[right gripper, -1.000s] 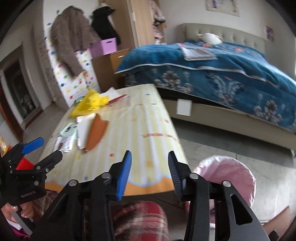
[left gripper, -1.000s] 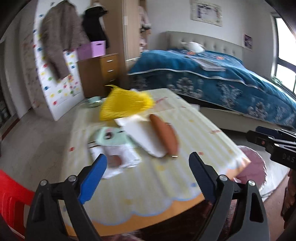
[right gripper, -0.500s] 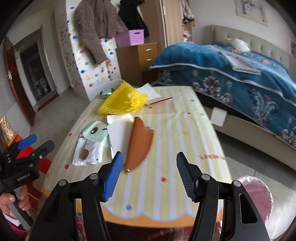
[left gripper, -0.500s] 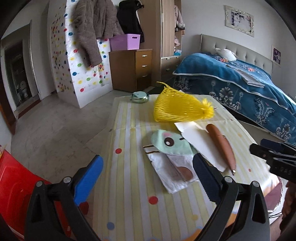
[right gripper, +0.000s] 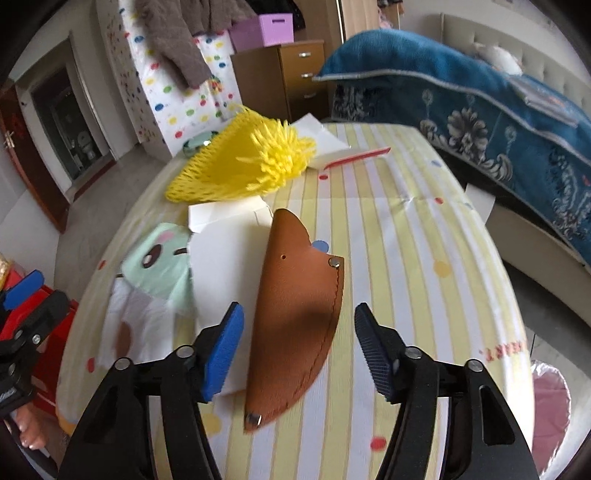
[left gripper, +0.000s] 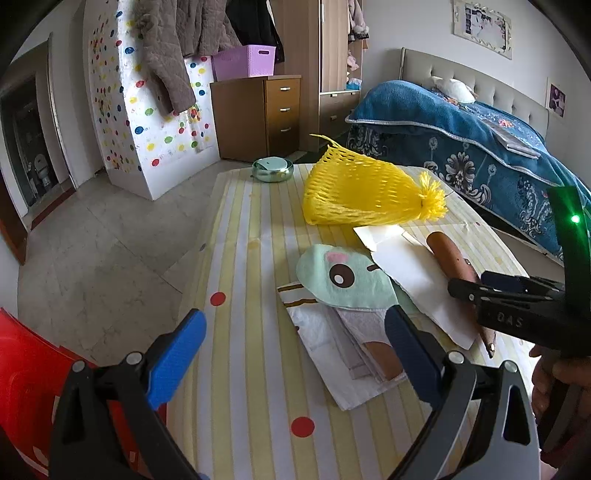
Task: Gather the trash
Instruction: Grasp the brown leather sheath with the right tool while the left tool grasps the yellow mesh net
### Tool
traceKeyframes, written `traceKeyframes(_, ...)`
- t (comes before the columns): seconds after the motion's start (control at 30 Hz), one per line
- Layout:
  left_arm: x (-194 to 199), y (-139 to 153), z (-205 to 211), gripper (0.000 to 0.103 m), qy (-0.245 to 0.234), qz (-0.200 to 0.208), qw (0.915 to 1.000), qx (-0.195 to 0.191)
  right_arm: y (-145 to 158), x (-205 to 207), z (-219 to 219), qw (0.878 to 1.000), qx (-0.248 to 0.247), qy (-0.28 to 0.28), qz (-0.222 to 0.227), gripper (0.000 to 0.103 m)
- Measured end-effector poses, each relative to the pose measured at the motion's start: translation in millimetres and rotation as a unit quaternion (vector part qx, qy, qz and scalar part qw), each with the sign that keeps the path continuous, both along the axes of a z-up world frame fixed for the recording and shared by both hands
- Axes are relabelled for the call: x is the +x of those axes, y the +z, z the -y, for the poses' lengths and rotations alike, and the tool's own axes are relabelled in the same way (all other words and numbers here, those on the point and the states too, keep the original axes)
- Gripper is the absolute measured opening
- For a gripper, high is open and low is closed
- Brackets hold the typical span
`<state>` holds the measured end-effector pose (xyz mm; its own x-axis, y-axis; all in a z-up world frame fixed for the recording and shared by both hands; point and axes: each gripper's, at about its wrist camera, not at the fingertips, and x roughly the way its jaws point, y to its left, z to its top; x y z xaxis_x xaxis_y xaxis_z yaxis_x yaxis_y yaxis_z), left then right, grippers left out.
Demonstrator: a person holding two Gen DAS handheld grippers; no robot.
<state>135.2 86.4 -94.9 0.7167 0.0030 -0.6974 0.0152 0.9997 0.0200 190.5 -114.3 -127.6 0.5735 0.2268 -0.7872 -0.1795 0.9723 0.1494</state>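
Right hand-held gripper (right gripper: 299, 349), jaws just opening, straddles brown leather sheath (right gripper: 295, 325); a shallow pinch may slip. Left hand-held gripper (left gripper: 291, 352) is spread.

A bed (left gripper: 480, 147) with a blue patterned cover stood to the right of the table (left gripper: 236, 258), which wore a yellow-striped cloth with coloured dots. Behind the table stood a wooden chest of drawers (left gripper: 258, 114) with a purple basket (left gripper: 245, 61) on top of it. To its left was a white panel covered in coloured dots (left gripper: 122, 110), and a brown-grey coat (left gripper: 166, 48) hung over it. A framed picture (left gripper: 482, 27) hung on the wall above the padded headboard (left gripper: 491, 88). Something red (left gripper: 26, 369) showed at the lower left, beside the table. The floor (left gripper: 99, 251) was pale stone tile.
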Motion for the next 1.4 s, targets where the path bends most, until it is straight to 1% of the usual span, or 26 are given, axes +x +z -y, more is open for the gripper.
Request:
traceKeyframes(0.13,0,2,1,0.094,0.002,-0.002,1.0,-0.002,-3,6,-3,1.0,-0.004,-0.001,0.003,0.065)
traceKeyframes(0.2,-2,5,1,0.094,0.002,-0.001,1.0,-0.004,-4,4,-7,1.0,-0.019,-0.004,0.008,0.062)
traceKeyframes(0.23,-1,6,1,0.094,0.001,0.0,1.0,-0.003,-5,4,-7,1.0,-0.023,-0.004,0.008,0.057)
traceKeyframes(0.27,-3,9,2,0.094,0.001,0.002,1.0,-0.001,-5,2,-7,1.0,-0.023,-0.003,0.01,0.054)
traceKeyframes(0.37,-6,15,3,0.094,-0.001,0.007,1.0,0.0,-3,1,-2,1.0,-0.024,-0.006,0.018,0.053)
traceKeyframes(0.4,-5,16,2,0.094,-0.001,0.007,1.0,0.0,2,-5,1,0.999,-0.026,-0.009,0.031,0.053)
traceKeyframes(0.5,-3,21,2,0.094,-0.001,0.01,1.0,-0.001,13,-11,8,0.998,-0.024,-0.014,0.049,0.053)
traceKeyframes(0.6,5,25,3,0.094,-0.001,0.013,0.9999,0.002,32,-20,18,0.997,-0.023,-0.018,0.073,0.053)
traceKeyframes(0.67,11,26,3,0.094,-0.001,0.014,0.9999,0.0,40,-21,21,0.996,-0.022,-0.017,0.082,0.053)
traceKeyframes(0.77,29,27,1,0.092,-0.005,0.015,0.9999,-0.006,52,-23,23,0.995,-0.02,-0.01,0.097,0.053)
traceKeyframes(0.87,46,26,1,0.086,-0.012,0.013,0.9998,-0.011,60,-17,22,0.994,-0.021,0.0,0.107,0.053)
traceKeyframes(1.03,90,14,0,0.069,-0.025,-0.007,0.9992,-0.031,66,-2,16,0.992,-0.03,0.005,0.12,0.053)
traceKeyframes(1.13,116,3,2,0.061,-0.033,-0.024,0.9982,-0.043,66,10,11,0.991,-0.039,0.002,0.126,0.053)
traceKeyframes(1.27,144,-12,3,0.06,-0.033,-0.041,0.9968,-0.061,66,29,12,0.991,-0.042,-0.007,0.13,0.053)
traceKeyframes(1.4,167,-31,3,0.059,-0.035,-0.069,0.994,-0.078,64,41,17,0.991,-0.041,-0.013,0.128,0.053)
